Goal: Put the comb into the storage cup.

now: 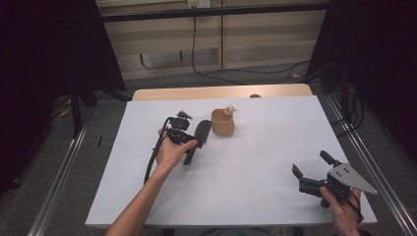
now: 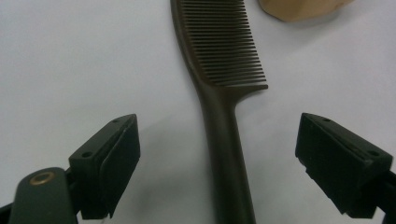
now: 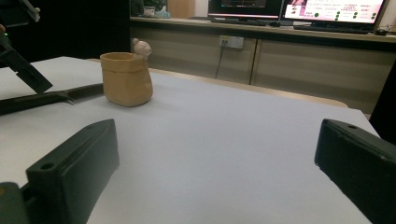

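Observation:
A dark brown comb (image 1: pixel 201 132) lies flat on the white table (image 1: pixel 255 196), its toothed end toward a tan pot (image 1: pixel 223 123). My left gripper (image 1: pixel 186 140) hovers low over the comb's handle. In the left gripper view the handle (image 2: pixel 224 154) runs up between the two wide-apart jaws of the left gripper (image 2: pixel 217 126), touching neither. My right gripper (image 1: pixel 312 164) is held near the table's right front corner, open and empty. In the right gripper view the right gripper (image 3: pixel 217 135) faces the pot (image 3: pixel 127 79) and the comb (image 3: pixel 46 100) from a distance.
A small pale figure (image 3: pixel 141 46) sits on the pot's rim. A black cable (image 1: pixel 151 164) trails from the left gripper across the table. Metal rails (image 1: pixel 64 167) flank the table, and dark curtains stand on both sides. Cabinets and monitors (image 3: pixel 336 11) line the back wall.

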Action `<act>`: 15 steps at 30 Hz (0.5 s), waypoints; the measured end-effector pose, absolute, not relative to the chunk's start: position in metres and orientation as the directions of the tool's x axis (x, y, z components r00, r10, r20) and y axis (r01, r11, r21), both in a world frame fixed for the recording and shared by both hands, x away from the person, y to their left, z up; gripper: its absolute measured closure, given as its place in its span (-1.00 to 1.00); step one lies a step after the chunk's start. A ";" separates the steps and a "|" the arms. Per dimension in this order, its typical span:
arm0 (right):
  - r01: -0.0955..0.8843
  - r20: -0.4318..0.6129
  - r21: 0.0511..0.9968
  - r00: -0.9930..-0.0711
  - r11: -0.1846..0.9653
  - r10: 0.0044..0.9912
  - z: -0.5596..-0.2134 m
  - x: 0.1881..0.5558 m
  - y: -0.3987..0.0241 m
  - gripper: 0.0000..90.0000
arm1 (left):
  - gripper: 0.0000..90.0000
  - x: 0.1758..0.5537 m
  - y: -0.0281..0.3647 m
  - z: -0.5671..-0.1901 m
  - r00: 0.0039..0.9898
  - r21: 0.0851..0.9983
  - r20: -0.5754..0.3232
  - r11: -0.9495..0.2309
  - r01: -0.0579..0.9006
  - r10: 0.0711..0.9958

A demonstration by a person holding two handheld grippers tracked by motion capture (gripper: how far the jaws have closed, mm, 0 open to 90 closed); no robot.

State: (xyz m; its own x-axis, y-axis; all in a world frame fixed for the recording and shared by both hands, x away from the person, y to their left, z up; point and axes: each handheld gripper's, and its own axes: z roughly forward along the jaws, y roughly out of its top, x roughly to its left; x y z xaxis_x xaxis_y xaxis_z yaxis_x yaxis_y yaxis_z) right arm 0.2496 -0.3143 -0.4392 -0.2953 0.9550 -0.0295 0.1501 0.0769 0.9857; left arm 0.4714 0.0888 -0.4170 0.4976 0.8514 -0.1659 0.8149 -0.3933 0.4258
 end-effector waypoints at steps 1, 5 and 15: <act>0.150 -0.030 0.986 -0.295 0.078 0.955 -0.439 0.250 -0.314 -1.00 | -0.67 0.472 0.087 -0.417 0.504 0.420 -0.158 -0.404 0.813 0.849; 0.150 -0.030 0.986 -0.296 0.078 0.955 -0.439 0.250 -0.315 -1.00 | -0.58 0.470 0.082 -0.420 0.510 0.397 -0.140 -0.424 0.814 0.849; 0.150 -0.030 0.986 -0.297 0.077 0.954 -0.439 0.250 -0.314 -1.00 | -0.40 0.474 0.076 -0.424 0.517 0.367 -0.107 -0.450 0.814 0.849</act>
State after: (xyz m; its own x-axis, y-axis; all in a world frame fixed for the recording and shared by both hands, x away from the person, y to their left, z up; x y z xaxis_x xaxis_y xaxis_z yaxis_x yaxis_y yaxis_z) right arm 0.2495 -0.3139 -0.4394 -0.2970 0.9544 -0.0296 0.1502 0.0773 0.9856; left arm 0.4743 0.0760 -0.4235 0.5174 0.8490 -0.1071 0.8141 -0.4498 0.3672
